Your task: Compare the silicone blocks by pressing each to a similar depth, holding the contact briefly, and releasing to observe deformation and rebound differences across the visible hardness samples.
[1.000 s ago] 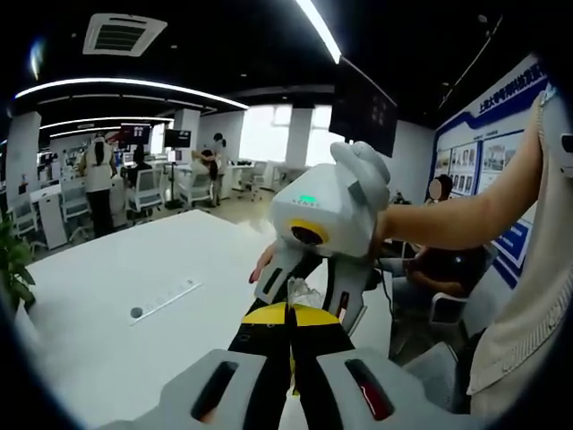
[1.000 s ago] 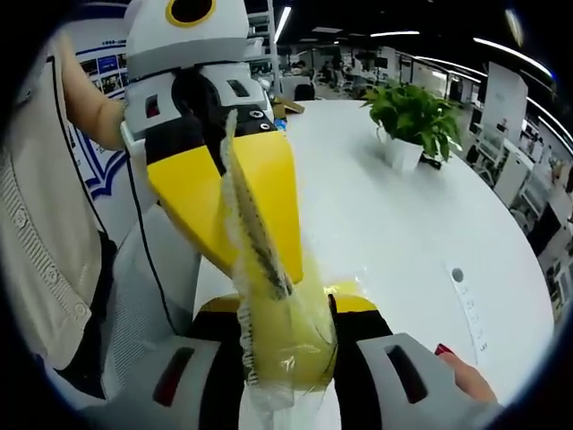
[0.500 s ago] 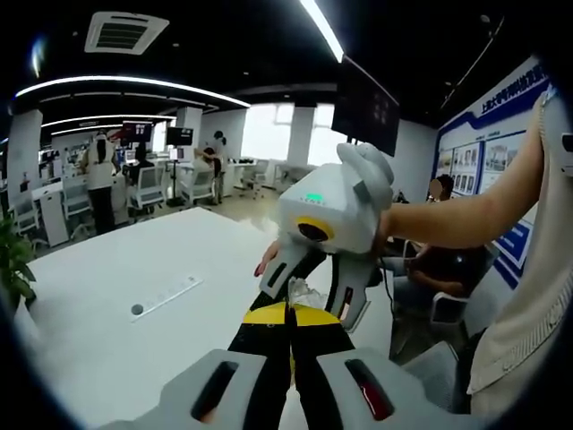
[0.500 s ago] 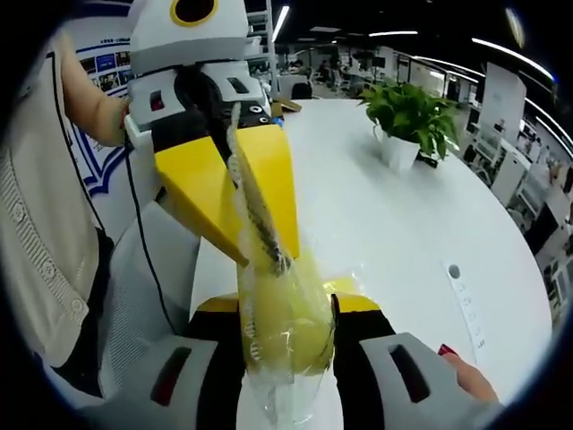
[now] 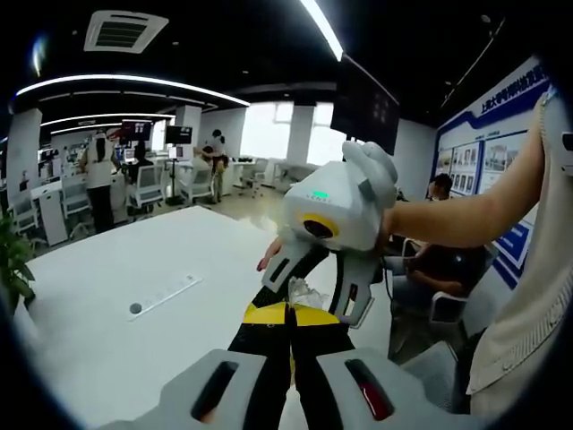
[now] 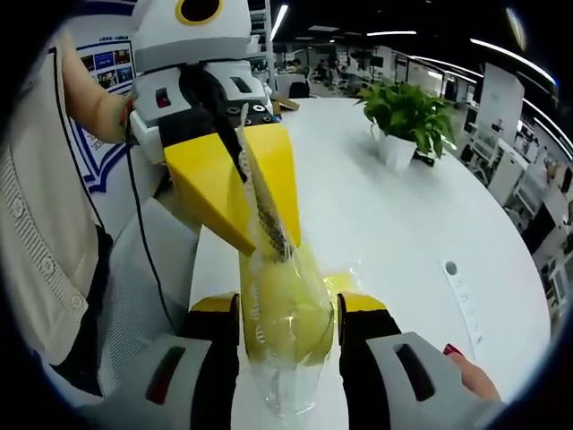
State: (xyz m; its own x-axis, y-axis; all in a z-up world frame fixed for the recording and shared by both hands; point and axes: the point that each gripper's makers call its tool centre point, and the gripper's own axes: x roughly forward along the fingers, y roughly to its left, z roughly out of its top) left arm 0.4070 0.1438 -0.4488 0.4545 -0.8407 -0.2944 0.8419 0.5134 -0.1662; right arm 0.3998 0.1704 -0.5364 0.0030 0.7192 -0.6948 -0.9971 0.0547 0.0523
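Since the earlier frame, the jaws of the right hand-held gripper [image 6: 288, 309] have spread wider around the pale yellow silicone block in its crinkled clear plastic bag [image 6: 285, 313].

In the left gripper view, the left hand-held gripper [image 5: 289, 313] is closed, yellow tips together, just before the right one over the white bench [image 5: 107, 305].

In the right gripper view, the left hand-held gripper pinches the bag's ribbed top edge. The bag's long axis runs away from the camera, between the spread right jaws.
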